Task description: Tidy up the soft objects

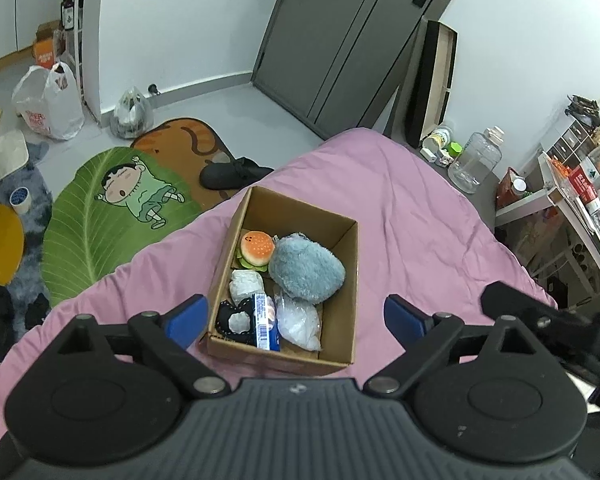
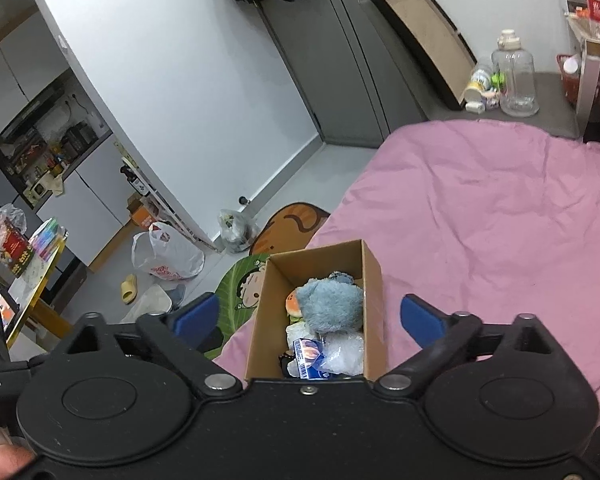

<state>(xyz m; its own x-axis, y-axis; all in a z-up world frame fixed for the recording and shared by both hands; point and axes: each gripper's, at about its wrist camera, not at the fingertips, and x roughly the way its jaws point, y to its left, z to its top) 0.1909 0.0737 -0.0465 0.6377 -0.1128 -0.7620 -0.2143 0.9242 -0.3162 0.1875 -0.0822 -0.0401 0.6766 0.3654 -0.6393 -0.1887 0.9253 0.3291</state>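
Note:
A brown cardboard box (image 1: 350,280) sits on the pink bed cover near its left edge. In it lie a blue furry plush (image 1: 306,268), a burger plush (image 1: 256,249), a white wrapped bundle (image 1: 246,285), a black pouch (image 1: 236,322), a blue-white tissue pack (image 1: 266,322) and a clear plastic bag (image 1: 300,320). My left gripper (image 1: 296,320) is open and empty, above the box's near end. My right gripper (image 2: 310,316) is open and empty, above the same box (image 2: 374,280); the blue plush (image 2: 332,300) shows there too.
The pink bed cover (image 1: 420,240) spreads right of the box. On the floor left lie a green cartoon leaf mat (image 1: 112,208), an orange cat mat (image 1: 188,140), a black shoe (image 1: 236,174) and plastic bags (image 1: 48,104). A clear jug (image 1: 474,162) and shelves stand right.

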